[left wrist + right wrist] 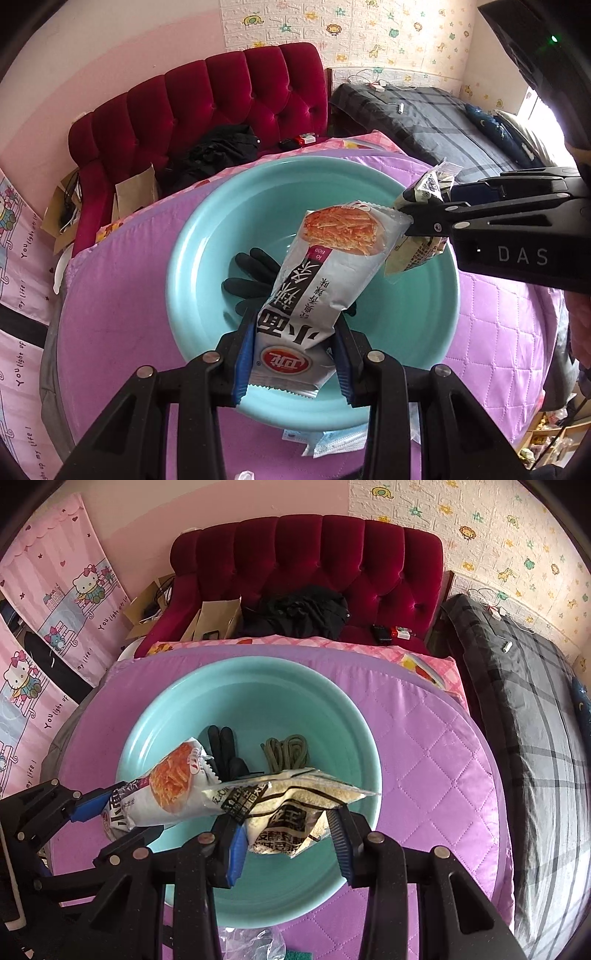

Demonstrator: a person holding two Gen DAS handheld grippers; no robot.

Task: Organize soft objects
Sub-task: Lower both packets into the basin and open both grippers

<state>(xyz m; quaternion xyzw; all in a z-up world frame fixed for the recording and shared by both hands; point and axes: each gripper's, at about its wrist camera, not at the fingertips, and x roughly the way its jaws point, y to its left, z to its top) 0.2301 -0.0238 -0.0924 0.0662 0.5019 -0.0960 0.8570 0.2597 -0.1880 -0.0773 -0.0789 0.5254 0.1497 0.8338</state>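
My left gripper (293, 354) is shut on a grey noodle snack packet (321, 280) with an orange picture, held above the teal basin (406, 321). My right gripper (288, 834) is shut on a clear bag of pale grains with black print (288, 805), also over the teal basin (258, 694). In the left wrist view the right gripper (417, 218) comes in from the right with that grain bag (430, 184). In the right wrist view the left gripper (107, 812) holds the noodle packet (166, 790) at the left. A black glove (221, 749) and an olive cord coil (286, 755) lie in the basin.
The basin sits on a purple quilted cover (424, 757). Behind it stands a red tufted sofa (314, 554) with black clothing (303, 613). A grey plaid bed (524, 720) lies to the right. Clear packets (328, 441) lie at the basin's near edge.
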